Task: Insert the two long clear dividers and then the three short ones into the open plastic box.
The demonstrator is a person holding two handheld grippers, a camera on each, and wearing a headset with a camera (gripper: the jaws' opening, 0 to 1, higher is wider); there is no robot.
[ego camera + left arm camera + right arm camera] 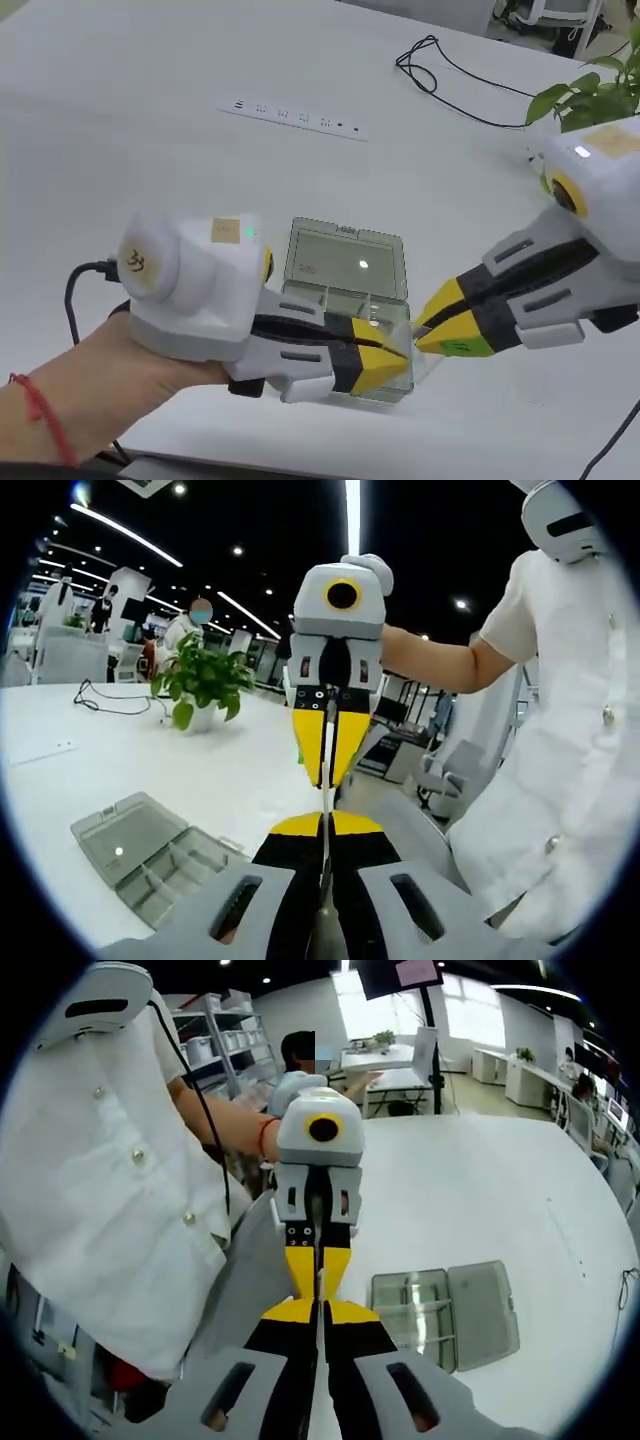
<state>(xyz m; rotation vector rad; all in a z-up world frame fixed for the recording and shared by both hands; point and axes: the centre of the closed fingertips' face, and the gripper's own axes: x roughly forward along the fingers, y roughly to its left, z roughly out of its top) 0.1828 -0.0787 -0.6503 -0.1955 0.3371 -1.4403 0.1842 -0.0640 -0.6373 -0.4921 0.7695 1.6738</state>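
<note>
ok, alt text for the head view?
Two handheld grippers nearly meet tip to tip over an open clear plastic box on a white table, left gripper from lower left, right gripper from the right. Behind: power strip, black cable, plant.

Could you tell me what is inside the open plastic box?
Clear dividers cross inside the box; their count is unclear. In the head view, the left hand-held gripper hides its front.

Gripper views face each other, sharing the box (130, 830).

Only thing I can actually read is a handwritten "33" (137, 264) on the round back end of the left gripper (398, 352).
</note>
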